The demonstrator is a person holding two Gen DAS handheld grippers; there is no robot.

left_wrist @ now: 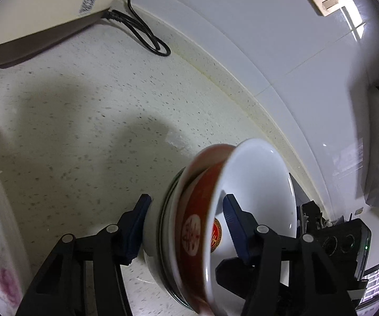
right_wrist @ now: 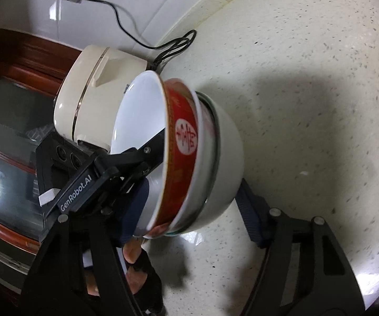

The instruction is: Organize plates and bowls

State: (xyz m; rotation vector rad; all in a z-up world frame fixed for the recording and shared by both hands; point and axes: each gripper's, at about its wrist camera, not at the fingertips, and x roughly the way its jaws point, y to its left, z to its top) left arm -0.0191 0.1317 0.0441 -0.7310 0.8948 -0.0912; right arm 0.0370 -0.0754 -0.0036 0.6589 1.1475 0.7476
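I am clamping my left gripper (left_wrist: 186, 223) across a nested stack of bowls (left_wrist: 215, 223), one pad on the white bottom bowl (left_wrist: 151, 239), the other inside the red bowl (left_wrist: 194, 210). My right gripper (right_wrist: 192, 205) is straddling the same stack with its jaws partly apart; whether its pads are pressing I cannot tell. In the left view the stack is filling the lower centre, tipped on its side, its axis running across the frame, mouth rightward. The left gripper is nearer, already gripping. "GenRobot.AI" is showing at lower left of the right view (the red bowl's white medallion is unreadable to me). The countertop (left_wrist: 84, 131) is lying beyond, the rice cooker (right_wrist: 94, 89) upper left.
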